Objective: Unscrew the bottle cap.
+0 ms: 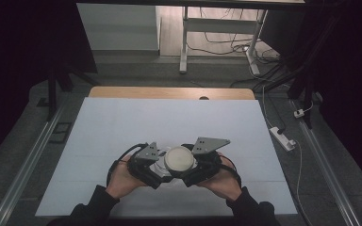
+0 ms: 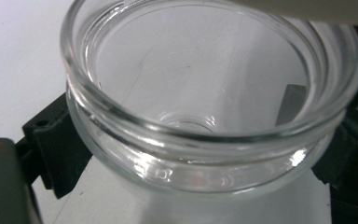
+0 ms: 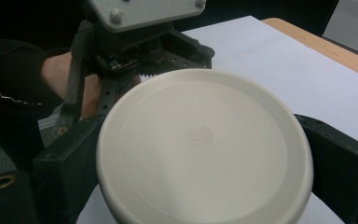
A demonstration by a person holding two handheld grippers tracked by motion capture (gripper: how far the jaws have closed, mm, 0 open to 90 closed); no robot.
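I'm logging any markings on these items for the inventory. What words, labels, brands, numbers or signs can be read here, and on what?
No readable text anywhere.
Lid, held in the right claw: a small embossed square mark at its centre, too faint to read.
Glass jar, held in the left claw: clear glass, no label or lettering visible.
Grey plates on the claws: screws alone, no writing.

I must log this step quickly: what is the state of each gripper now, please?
Left gripper: closed on the glass jar, open mouth up.
Right gripper: closed on the cream lid.
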